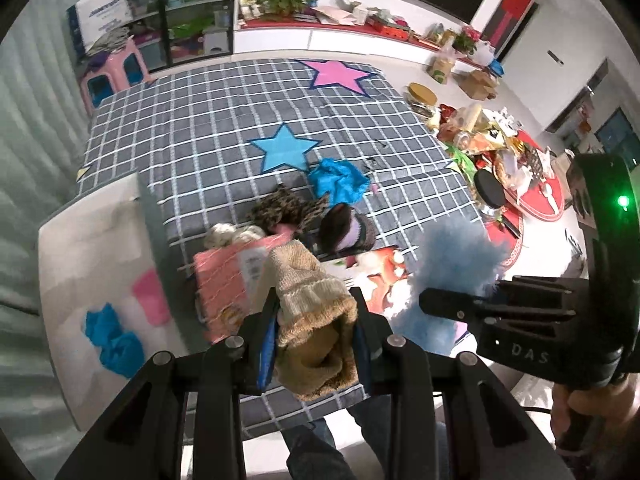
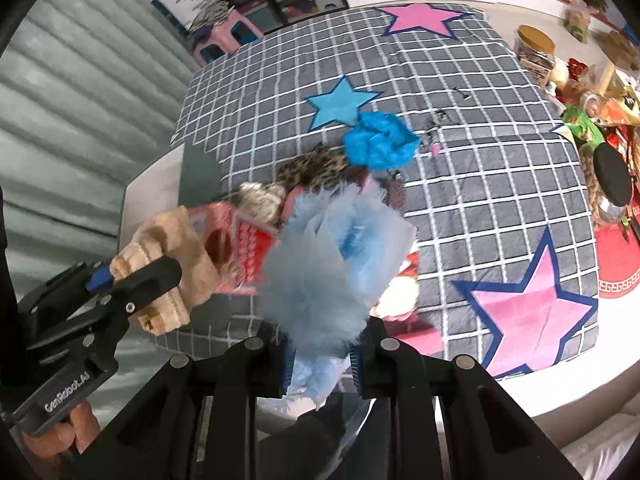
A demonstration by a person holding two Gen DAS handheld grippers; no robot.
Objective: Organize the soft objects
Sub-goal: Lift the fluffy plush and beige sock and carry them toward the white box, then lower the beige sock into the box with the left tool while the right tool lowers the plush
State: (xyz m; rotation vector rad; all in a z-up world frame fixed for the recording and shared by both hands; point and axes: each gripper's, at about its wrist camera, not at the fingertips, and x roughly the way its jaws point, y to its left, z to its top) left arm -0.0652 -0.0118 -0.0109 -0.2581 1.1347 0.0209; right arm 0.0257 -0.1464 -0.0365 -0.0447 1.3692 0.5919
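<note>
Left wrist view shows a white bin (image 1: 80, 248) beside the blanket (image 1: 224, 120), holding blue cloth (image 1: 114, 340) and pink cloth (image 1: 150, 296). Steeply down-tilted, the left gripper (image 1: 314, 336) pinches a tan sock (image 1: 308, 312); the right gripper (image 2: 320, 360) clamps a blue fluffy piece (image 2: 320, 276) above the blanket's near edge.

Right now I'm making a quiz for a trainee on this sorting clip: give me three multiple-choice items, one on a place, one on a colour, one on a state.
1. Where does the crumpled bright blue cloth lie?
A. beside the blue star
B. on the pink stool
C. on the red mat

2. What colour is the fluffy item in the right claw?
A. green
B. light blue
C. black

3. How is the left claw?
A. wide open and bare
B. out of view
C. shut on the beige knitted piece

Answers:
1 A, it lies by the blue star on the checked cover.
2 B, pale blue fluff.
3 C, both its fingers press the knit.
</note>
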